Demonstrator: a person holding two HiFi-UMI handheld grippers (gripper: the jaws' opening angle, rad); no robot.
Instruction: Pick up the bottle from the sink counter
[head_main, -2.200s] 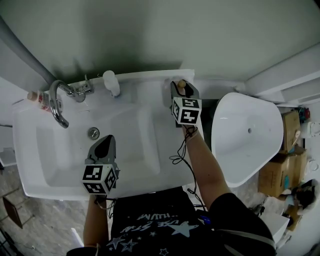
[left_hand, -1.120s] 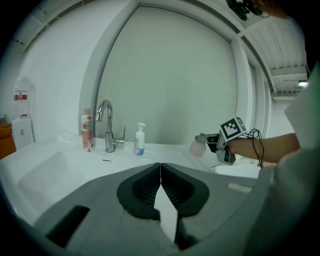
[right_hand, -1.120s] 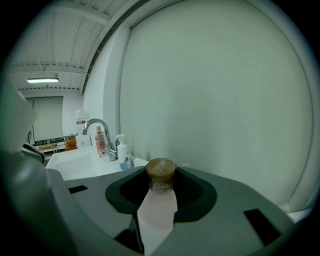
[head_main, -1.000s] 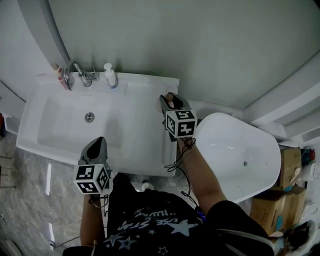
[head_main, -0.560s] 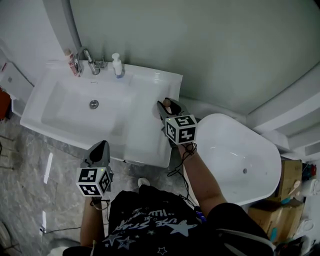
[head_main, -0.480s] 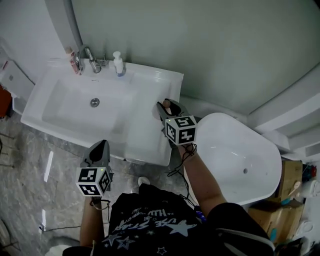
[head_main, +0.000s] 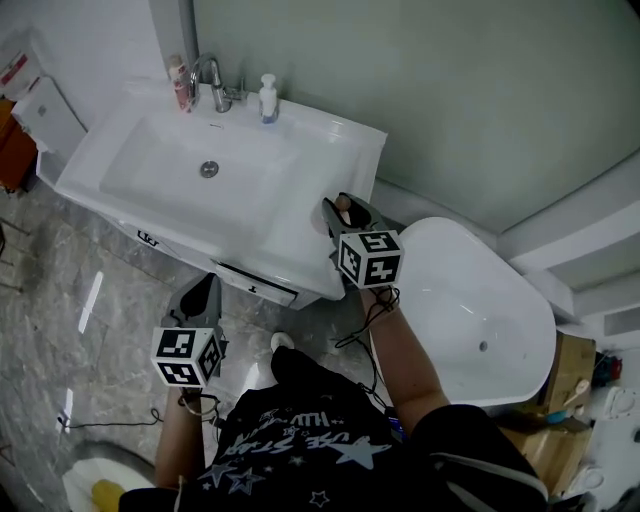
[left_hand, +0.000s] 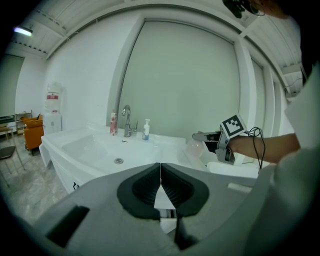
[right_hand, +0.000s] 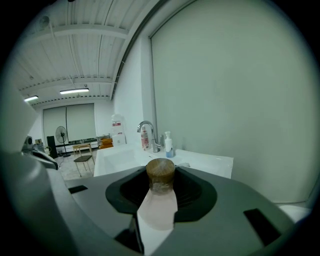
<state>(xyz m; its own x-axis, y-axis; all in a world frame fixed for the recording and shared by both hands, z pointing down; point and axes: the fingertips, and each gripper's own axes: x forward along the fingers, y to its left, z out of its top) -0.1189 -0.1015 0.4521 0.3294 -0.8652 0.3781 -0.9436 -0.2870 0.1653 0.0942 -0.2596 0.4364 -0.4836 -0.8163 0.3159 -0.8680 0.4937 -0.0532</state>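
Observation:
A pale pink bottle (right_hand: 159, 200) with a brown wooden cap (right_hand: 160, 172) stands upright between the jaws of my right gripper (right_hand: 160, 189), which is shut on it. In the head view the right gripper (head_main: 337, 209) holds the bottle's cap (head_main: 344, 204) just above the right edge of the white sink counter (head_main: 345, 150). The left gripper view shows the bottle (left_hand: 195, 148) lifted off the counter. My left gripper (head_main: 205, 288) hangs over the floor in front of the sink cabinet. Its jaws (left_hand: 160, 181) are shut with nothing in them.
At the back of the counter stand a chrome faucet (head_main: 212, 75), a white pump bottle (head_main: 267, 97) and a pink tube (head_main: 179, 77). A white bathtub (head_main: 470, 300) sits to the right, with cardboard boxes (head_main: 572, 368) beyond it. Grey marble floor (head_main: 60, 320) lies at the left.
The person has stepped back from the sink. The right gripper, still holding the bottle, has come away from the back of the counter to its right edge. The left gripper has left the basin for the floor side.

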